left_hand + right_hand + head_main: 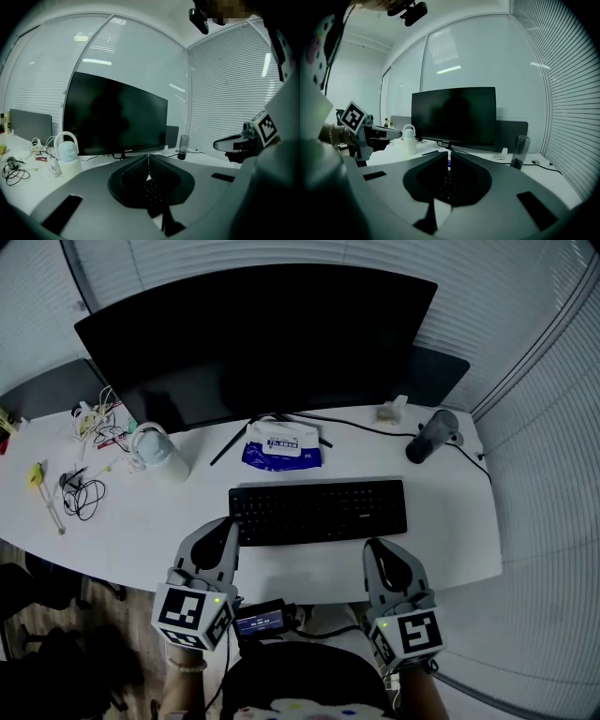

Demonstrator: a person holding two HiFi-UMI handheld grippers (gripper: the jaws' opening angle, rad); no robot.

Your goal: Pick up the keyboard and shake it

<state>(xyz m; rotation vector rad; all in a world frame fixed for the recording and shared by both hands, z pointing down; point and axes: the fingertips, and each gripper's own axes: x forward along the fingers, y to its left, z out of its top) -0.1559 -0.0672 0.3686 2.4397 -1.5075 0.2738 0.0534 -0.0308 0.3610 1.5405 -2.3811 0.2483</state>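
A black keyboard [319, 510] lies flat on the white desk [141, 531], in front of the monitor. My left gripper [230, 524] is shut and empty, its tips at the keyboard's front left corner. My right gripper [372, 545] is also shut and empty, just short of the keyboard's front edge near its right end. In the left gripper view the jaws [148, 165] stand together, with keyboard keys [151, 191] showing below them. The right gripper view shows its jaws [449, 161] together too, over the keys [446, 183].
A large dark monitor [262, 334] stands behind the keyboard. A blue wipes pack [281, 446] lies at its foot. A white jug [159, 454] and tangled cables [84, 493] are at the left. A dark cylinder [431, 437] lies at the right. Blinds close off the right side.
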